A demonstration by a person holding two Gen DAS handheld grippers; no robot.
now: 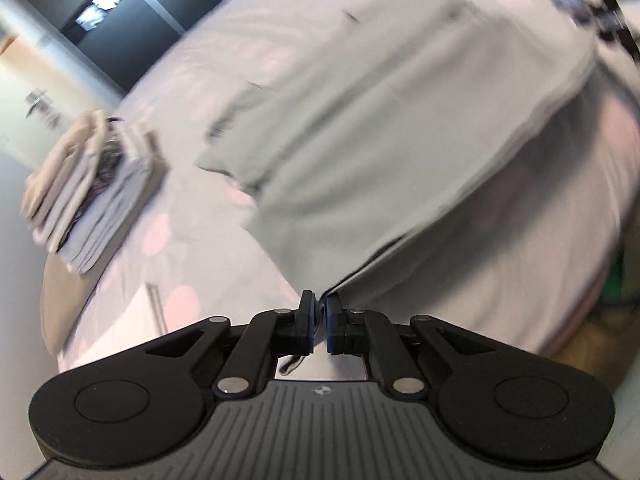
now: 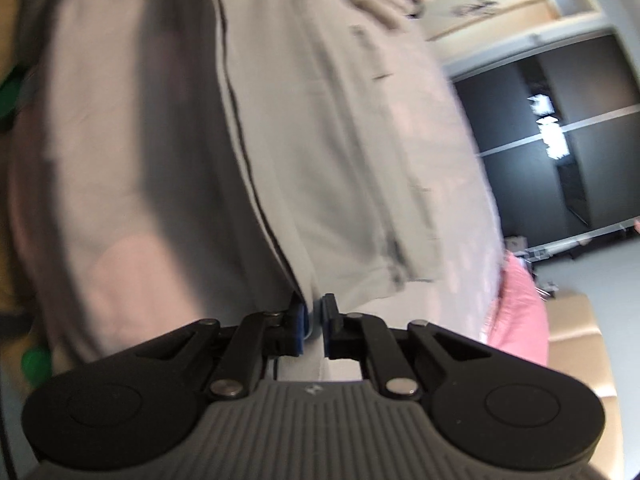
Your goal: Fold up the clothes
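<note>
A pale grey garment (image 1: 360, 120) is seen spread across a bed (image 1: 520, 240) covered in light pink-dotted bedding, and its near edge is pinched between the pressed-together pads of the left gripper (image 1: 319, 320), a fold of cloth being visible between them. In the right wrist view the same garment (image 2: 320, 160) is gripped at its dark-seamed edge by the right gripper (image 2: 314, 322), whose pads are closed on the fabric. A stack of folded clothes (image 1: 92, 192) is seen lying on the bed, well apart from the garment; both views are blurred.
</note>
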